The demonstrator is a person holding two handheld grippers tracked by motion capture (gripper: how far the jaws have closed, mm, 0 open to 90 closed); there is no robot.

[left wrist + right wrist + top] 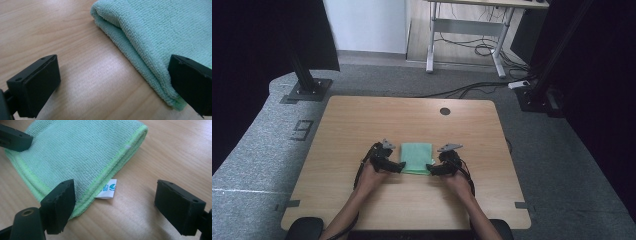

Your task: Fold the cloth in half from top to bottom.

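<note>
Both grippers – left, right – jaws apart, straddling cloth edges; slide lower fingers under before pinching.

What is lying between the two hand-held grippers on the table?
In the high view, the folded green cloth lies between the left hand-held gripper and the right hand-held gripper, flat on the wooden table.

We can't read the tiny blue print on the white sewn-in label; the folded green microfibre cloth runs off the left gripper view's right edge, its far corner unseen.
</note>
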